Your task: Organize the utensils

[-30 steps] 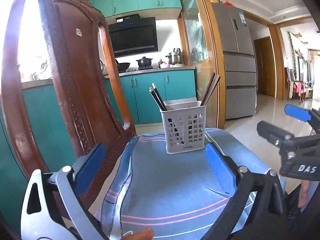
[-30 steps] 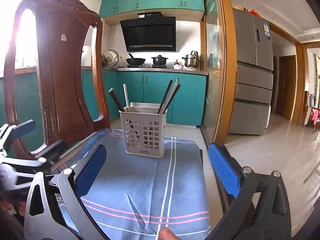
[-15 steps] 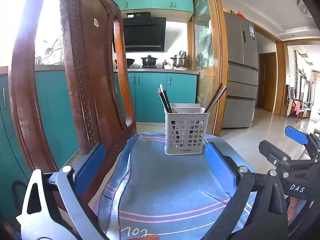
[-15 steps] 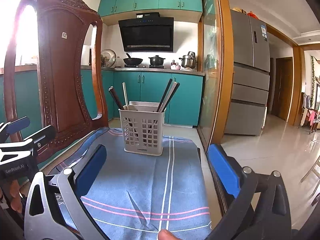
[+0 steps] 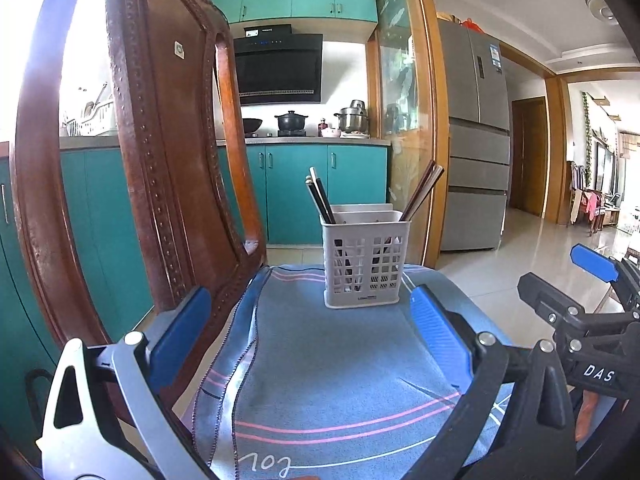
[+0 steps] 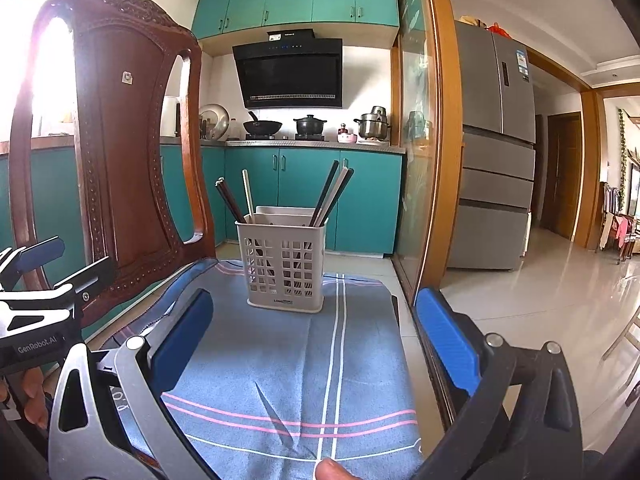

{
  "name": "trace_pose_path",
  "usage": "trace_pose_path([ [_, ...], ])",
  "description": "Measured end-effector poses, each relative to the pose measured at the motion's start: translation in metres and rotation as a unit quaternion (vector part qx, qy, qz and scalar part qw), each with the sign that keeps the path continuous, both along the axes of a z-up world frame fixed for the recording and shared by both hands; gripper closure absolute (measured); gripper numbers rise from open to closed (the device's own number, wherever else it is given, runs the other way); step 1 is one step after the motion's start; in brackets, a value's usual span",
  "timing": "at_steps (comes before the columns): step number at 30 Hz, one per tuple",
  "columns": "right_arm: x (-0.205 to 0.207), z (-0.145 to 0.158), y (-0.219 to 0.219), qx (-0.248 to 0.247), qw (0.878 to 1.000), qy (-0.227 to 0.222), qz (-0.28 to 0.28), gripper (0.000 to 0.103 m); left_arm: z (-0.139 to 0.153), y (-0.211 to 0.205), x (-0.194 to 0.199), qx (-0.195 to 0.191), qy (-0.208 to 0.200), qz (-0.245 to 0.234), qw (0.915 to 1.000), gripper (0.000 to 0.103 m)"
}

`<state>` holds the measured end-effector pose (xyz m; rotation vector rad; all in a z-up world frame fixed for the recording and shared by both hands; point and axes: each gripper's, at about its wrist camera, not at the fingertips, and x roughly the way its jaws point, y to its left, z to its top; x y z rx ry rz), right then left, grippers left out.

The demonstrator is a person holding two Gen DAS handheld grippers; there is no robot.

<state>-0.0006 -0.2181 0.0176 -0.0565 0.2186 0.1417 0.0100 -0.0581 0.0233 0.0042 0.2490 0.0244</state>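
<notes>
Chopsticks point(image 6: 328, 196), dark and pale, are leaning in a white perforated plastic utensil basket point(image 6: 283, 264), but nearest the cameras the left hand-held gripper point(image 5: 310, 340) and right hand-held gripper point(image 6: 314, 344) are both hovering with blue-padded fingers spread wide and gripping nothing. Beyond them the basket is standing upright on a blue striped cloth point(image 6: 288, 368) covering a brown carved wooden chair point(image 6: 120, 152). Teal kitchen cabinets point(image 6: 304, 192) are showing farther back.

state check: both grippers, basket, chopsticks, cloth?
Left gripper: open, empty.
Right gripper: open, empty.
Basket: upright on the cloth.
Chopsticks: standing in the basket, leaning outward.
Cloth: spread flat over the chair seat, slightly creased.
</notes>
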Motion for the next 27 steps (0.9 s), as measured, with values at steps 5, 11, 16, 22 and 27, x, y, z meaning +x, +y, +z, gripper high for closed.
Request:
trace_pose_path([
  [5,-0.0006,-0.0007,-0.0010,-0.001,1.000,0.000,0.000,0.003,0.0007,-0.0019,-0.0014,0.000,-0.001,-0.001,1.0000,0.004],
  [11,-0.0007,-0.0007,-0.0005,-0.001,1.000,0.000,-0.001,0.003,0.0002,-0.0019,-0.0005,0.002,0.002,-0.002,1.0000,0.004],
  [16,-0.0012,-0.0008,-0.0007,-0.002,1.000,0.000,-0.001,0.003,0.0007,-0.0013,-0.0006,0.001,0.002,0.000,1.0000,0.004],
  [22,-0.0018,-0.0014,-0.0012,-0.004,1.000,0.001,-0.001,0.003,0.0005,0.0003,0.0008,0.002,0.002,-0.001,1.0000,0.004],
  [27,-0.0019,-0.0013,-0.0015,-0.004,1.000,0.001,-0.001,0.003,0.0002,0.0004,0.0006,0.002,0.002,0.000,1.0000,0.004],
])
